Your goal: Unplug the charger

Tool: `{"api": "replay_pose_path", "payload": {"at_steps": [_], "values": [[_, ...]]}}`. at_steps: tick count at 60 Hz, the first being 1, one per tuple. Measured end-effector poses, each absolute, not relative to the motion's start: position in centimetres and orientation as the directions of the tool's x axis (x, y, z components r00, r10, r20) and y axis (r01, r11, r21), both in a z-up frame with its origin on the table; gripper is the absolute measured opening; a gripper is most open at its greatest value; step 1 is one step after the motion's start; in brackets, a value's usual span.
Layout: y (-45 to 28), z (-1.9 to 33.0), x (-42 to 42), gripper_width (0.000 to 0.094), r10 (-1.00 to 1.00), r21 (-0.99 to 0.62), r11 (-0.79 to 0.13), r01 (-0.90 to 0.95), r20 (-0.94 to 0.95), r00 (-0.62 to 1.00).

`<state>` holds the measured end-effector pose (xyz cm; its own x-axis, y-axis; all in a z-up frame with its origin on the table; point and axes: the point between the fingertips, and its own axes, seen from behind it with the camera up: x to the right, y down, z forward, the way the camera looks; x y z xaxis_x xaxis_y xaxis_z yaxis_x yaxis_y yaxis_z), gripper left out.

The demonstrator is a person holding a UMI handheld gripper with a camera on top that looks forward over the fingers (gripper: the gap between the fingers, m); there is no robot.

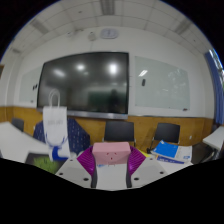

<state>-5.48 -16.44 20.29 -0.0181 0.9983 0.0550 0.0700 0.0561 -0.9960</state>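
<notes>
A pink box-shaped charger (111, 151) sits between my gripper's two fingers, with a few small dots on the face turned to me. Both magenta pads (87, 160) press on its sides. My gripper (111, 156) is shut on it and holds it up in the air, facing a meeting room. No socket, power strip or cable is in view.
A large dark wall screen (85, 82) and a whiteboard (160, 88) are straight ahead. Dark chairs (119, 131) stand behind a table (195, 150). A white bag (55, 125) stands ahead to the left and blue items (170, 152) lie on the right.
</notes>
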Motion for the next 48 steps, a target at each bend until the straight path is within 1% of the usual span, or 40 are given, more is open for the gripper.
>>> {"api": "replay_pose_path", "payload": {"at_steps": [2, 5, 7, 8, 11, 14, 16, 21, 22, 30, 33, 36, 39, 42, 44, 47, 48], "values": [[-16.1, 22.3, -6.3, 0.0392, 1.000, -0.997, 0.018, 0.074, 0.017, -0.018], [-14.6, 24.7, -7.1, 0.0390, 1.000, -0.997, -0.012, 0.073, -0.012, 0.008], [-12.6, 25.1, -7.1, 0.0390, 1.000, -0.996, -0.011, 0.093, -0.010, 0.010], [-12.7, 25.9, -7.6, 0.0391, 1.000, -0.994, -0.007, 0.105, -0.006, 0.017], [-10.9, 25.7, -7.0, 0.0389, 0.999, -0.990, -0.021, 0.140, -0.015, 0.044], [-9.2, 23.8, -6.0, 0.0393, 0.998, -0.976, -0.034, 0.214, -0.021, 0.065], [-7.0, 21.4, -4.9, 0.0405, 0.996, -0.964, -0.046, 0.260, -0.024, 0.087], [-3.8, 16.1, -2.5, 0.0407, 0.990, -0.917, -0.038, 0.396, 0.020, 0.139], [-2.9, 14.5, -1.9, 0.0408, 0.988, -0.908, -0.038, 0.418, 0.028, 0.150], [-0.1, 6.2, 0.4, 0.0443, 0.983, -0.817, -0.058, 0.573, 0.054, 0.177], [0.5, 3.8, 0.7, 0.0482, 0.982, -0.784, -0.030, 0.620, 0.091, 0.163], [1.3, 2.1, 0.5, 0.0502, 0.980, -0.767, -0.007, 0.642, 0.123, 0.157], [1.9, 0.3, 0.6, 0.0552, 0.977, -0.735, 0.009, 0.678, 0.150, 0.150], [2.5, -0.7, 0.7, 0.0605, 0.977, -0.714, -0.005, 0.700, 0.144, 0.154], [2.5, -1.0, 1.0, 0.0712, 0.978, -0.704, -0.020, 0.710, 0.134, 0.160], [2.7, -0.6, 1.4, 0.0883, 0.978, -0.702, -0.038, 0.712, 0.122, 0.172], [2.8, -0.2, 1.6, 0.0845, 0.977, -0.704, -0.042, 0.709, 0.119, 0.177]]}}
